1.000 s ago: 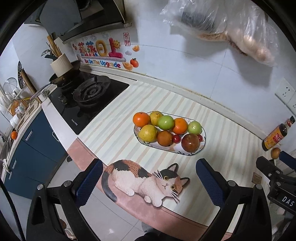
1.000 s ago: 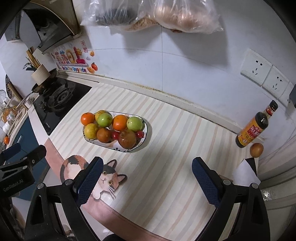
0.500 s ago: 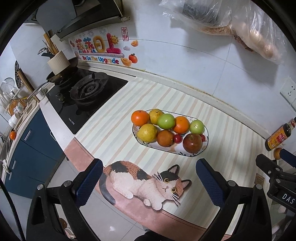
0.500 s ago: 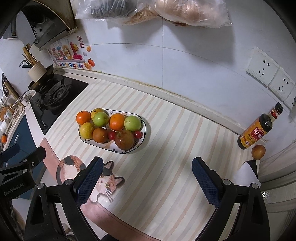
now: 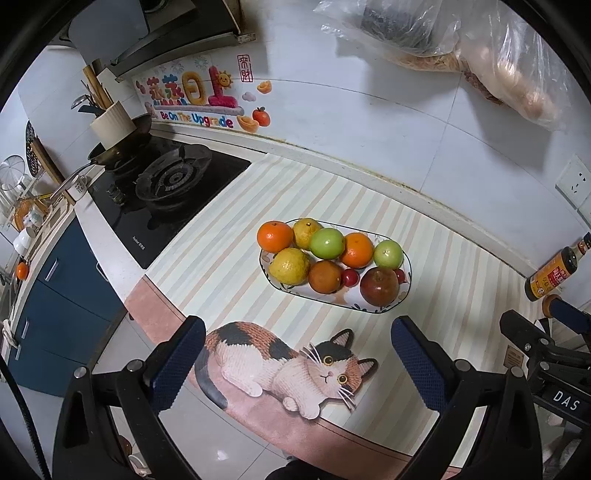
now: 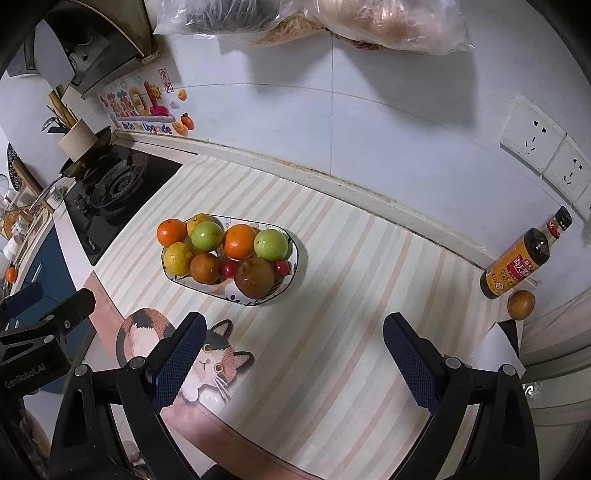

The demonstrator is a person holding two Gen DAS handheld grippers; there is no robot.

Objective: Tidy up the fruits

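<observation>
An oval patterned dish (image 5: 405, 291) (image 6: 295, 254) sits mid-counter on the striped mat, filled with several fruits: oranges, green apples, yellow citrus, a dark red apple (image 5: 379, 286) (image 6: 254, 277) and small red cherries. One loose brown fruit (image 6: 521, 304) lies by the sauce bottle at the right. My left gripper (image 5: 297, 354) hangs open above the counter's front edge, short of the dish. My right gripper (image 6: 293, 350) is open too, above the mat to the right of the dish. Both hold nothing.
A gas stove (image 5: 166, 192) with a pan and a utensil holder (image 5: 110, 122) stands at the left. A sauce bottle (image 6: 521, 258) is at the right by the wall. Plastic bags (image 6: 314, 18) hang on the tiled wall. A cat picture (image 5: 284, 365) marks the mat's front.
Both grippers have shifted a little, so the dish sits slightly lower and further right in the right wrist view. Jaws stay open; no fruit has moved.
</observation>
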